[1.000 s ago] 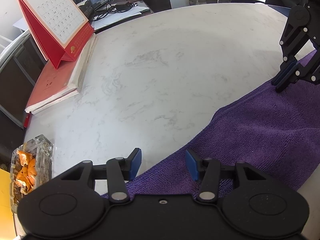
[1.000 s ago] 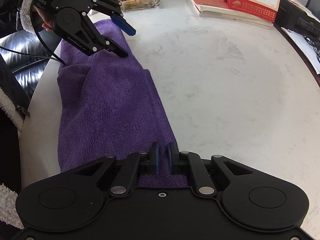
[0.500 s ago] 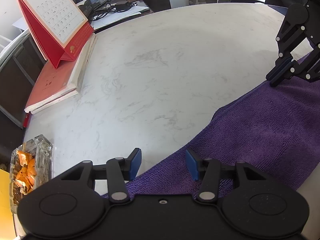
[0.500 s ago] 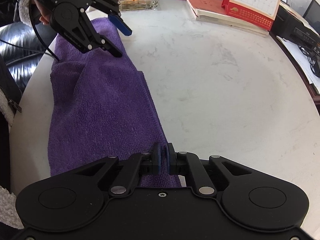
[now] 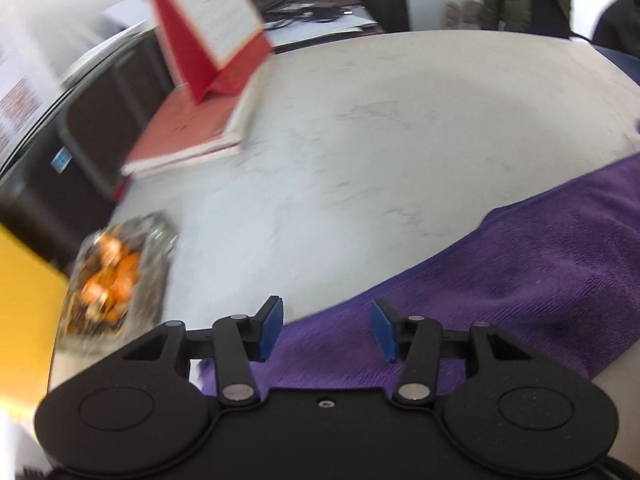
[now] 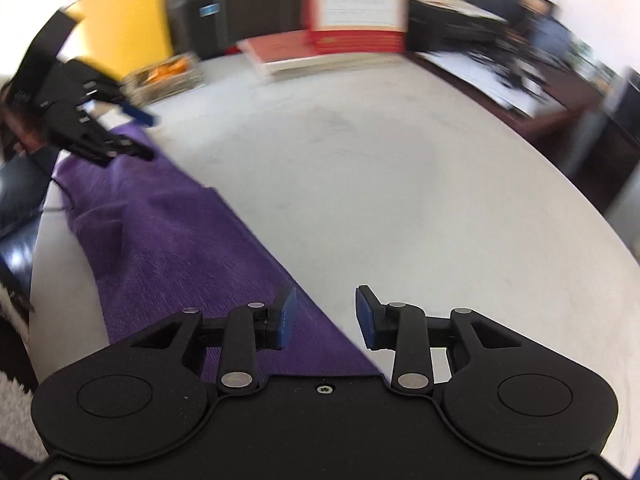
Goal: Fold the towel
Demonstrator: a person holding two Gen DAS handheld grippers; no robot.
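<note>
Letting go after a fold: right gripper [image 6: 326,318] jaws opening, nothing pinched, over the purple towel [image 6: 168,240] edge. Left gripper [image 5: 326,330] spread, empty, above the towel. Next likely needs regrasping an end for another fold.

Two fisheye wrist views, each looking forward and steeply down along its own black gripper, whose body fills the frame's bottom at 6 o'clock. The left gripper [image 5: 324,330] camera sits close above one end of a purple terry towel [image 5: 520,272], facing across a white marbled round table [image 5: 380,140]. The right gripper [image 6: 326,318] camera sits close above the towel's other end. Both views share the towel, the tabletop, a red desk calendar [image 5: 212,28] near 11 to 12 o'clock, and a clear tray of orange snacks [image 5: 116,276]. The right view catches the left gripper at 10 o'clock.
</note>
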